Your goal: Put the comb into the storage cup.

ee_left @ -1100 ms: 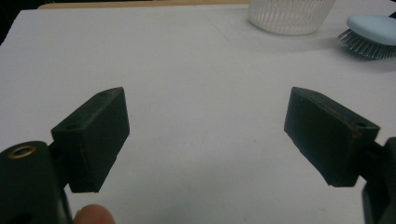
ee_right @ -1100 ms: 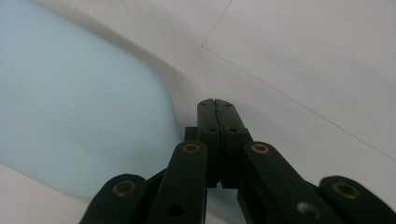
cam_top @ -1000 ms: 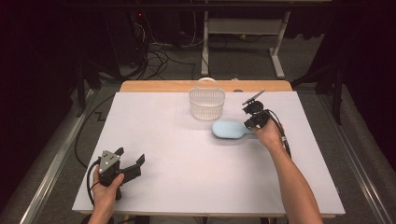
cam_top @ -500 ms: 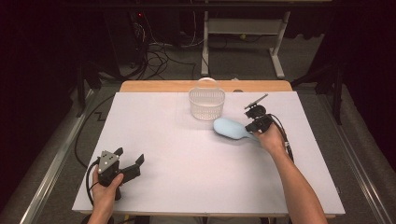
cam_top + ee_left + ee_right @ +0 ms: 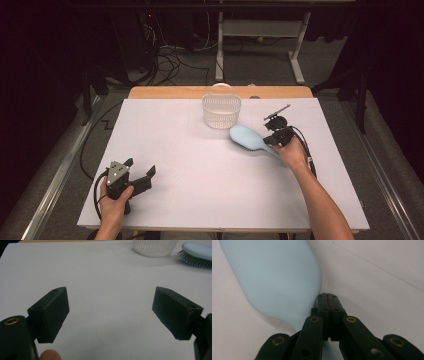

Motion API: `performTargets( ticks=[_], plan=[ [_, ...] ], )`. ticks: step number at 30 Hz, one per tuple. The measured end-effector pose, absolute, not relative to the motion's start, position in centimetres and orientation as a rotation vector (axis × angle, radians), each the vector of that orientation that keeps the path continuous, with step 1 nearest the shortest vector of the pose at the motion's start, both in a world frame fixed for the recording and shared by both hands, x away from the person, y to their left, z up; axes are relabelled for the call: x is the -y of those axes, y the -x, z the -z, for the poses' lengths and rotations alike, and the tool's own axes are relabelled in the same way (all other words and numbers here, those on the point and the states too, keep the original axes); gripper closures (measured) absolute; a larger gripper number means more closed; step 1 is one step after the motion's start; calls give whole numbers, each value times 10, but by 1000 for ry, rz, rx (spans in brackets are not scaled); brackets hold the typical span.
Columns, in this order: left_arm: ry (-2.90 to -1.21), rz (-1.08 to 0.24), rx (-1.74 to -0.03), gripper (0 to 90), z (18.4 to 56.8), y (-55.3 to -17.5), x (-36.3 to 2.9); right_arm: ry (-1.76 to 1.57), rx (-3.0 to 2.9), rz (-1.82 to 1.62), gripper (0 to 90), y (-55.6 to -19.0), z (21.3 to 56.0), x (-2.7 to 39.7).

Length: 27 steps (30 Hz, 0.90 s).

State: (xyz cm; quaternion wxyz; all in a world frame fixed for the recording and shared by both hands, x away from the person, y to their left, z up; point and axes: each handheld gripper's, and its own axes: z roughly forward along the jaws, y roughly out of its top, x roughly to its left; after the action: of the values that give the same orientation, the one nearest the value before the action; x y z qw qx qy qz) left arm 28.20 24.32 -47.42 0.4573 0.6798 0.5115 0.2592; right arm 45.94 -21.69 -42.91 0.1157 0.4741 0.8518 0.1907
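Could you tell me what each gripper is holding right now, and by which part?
The right gripper is shut on the brush, by its handle. The left gripper is open and holds nothing.

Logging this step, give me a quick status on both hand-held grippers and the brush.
Left hand-held gripper open, low on the table. Right hand-held gripper shut on the blue hairbrush handle. White basket close beside the brush head.
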Motion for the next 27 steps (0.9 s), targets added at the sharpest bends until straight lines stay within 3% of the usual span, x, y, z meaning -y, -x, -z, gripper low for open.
performTargets(
  ticks=[27],
  plan=[
    [-1682, -656, -1241, 148, 473, -281, -240, -1381, -2490, -606, 900, -432, 430, 220]
  ],
)
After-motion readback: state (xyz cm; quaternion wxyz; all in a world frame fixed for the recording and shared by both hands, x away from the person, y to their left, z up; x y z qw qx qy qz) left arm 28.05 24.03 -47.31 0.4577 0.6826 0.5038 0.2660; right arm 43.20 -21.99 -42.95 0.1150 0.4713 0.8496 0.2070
